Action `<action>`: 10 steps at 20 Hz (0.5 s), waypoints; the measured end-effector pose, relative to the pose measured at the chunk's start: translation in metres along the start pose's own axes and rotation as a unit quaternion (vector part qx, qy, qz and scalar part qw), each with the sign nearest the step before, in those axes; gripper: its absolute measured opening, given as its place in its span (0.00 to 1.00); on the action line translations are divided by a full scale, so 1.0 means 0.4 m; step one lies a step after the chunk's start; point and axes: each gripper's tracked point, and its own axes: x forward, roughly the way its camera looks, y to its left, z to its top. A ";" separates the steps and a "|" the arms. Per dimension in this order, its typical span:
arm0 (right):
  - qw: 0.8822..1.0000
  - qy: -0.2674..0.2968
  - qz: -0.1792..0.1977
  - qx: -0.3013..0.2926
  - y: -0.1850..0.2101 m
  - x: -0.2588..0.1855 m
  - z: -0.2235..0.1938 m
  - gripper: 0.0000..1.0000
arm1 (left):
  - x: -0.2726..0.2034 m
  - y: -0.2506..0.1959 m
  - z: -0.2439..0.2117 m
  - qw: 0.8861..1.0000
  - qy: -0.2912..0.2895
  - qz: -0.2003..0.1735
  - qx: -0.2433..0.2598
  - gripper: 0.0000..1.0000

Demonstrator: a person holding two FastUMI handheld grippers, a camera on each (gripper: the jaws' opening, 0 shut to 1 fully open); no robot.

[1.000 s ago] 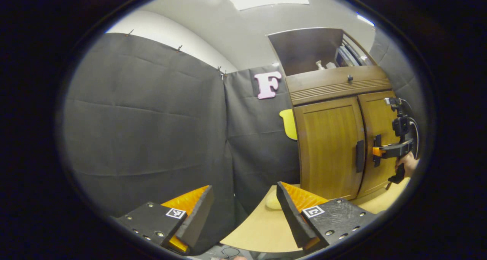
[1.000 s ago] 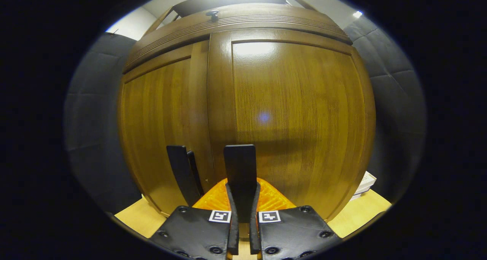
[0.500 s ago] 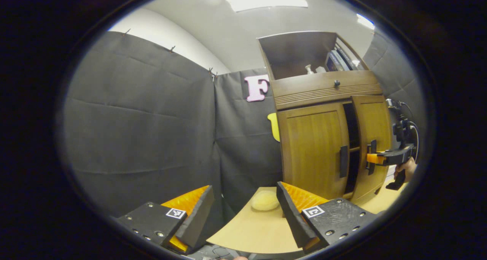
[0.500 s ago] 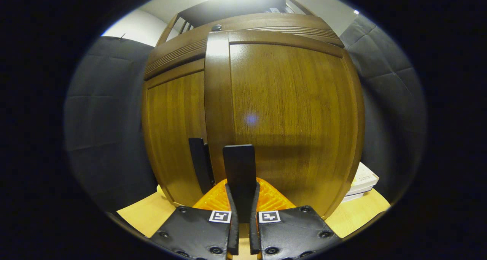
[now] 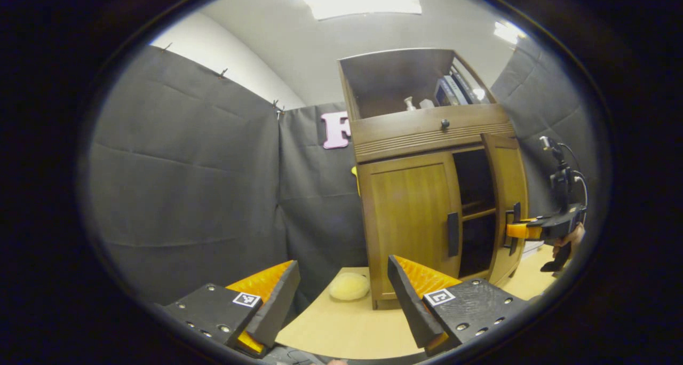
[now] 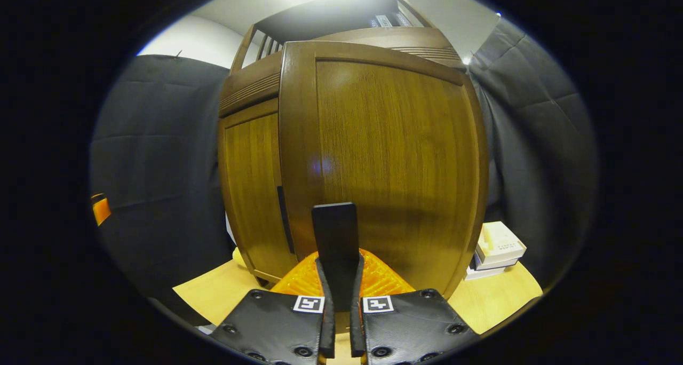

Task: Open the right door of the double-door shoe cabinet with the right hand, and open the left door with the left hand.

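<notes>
Right gripper (image 6: 340, 279) clamped on right door handle (image 6: 334, 231), door (image 6: 389, 157) ajar.

Right door (image 5: 506, 205) now wider ajar, right gripper (image 6: 340, 279) farther back.

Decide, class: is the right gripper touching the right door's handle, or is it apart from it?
Touching. In the right gripper view, the right gripper has both fingers closed on the right door's handle. The left gripper view shows it clamped at the swung-out right door.
</notes>
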 end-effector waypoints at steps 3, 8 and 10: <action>1.000 0.004 0.001 -0.002 -0.024 -0.050 -0.002 0.12 | -0.002 -0.037 0.015 1.000 -0.004 -0.014 -0.003 0.96; 1.000 0.011 -0.002 -0.004 -0.075 -0.126 -0.009 0.12 | -0.010 -0.114 0.030 0.999 -0.011 -0.041 -0.007 0.96; 1.000 0.012 -0.007 -0.004 -0.096 -0.149 -0.009 0.12 | -0.020 -0.144 0.032 0.999 -0.013 -0.051 -0.007 0.96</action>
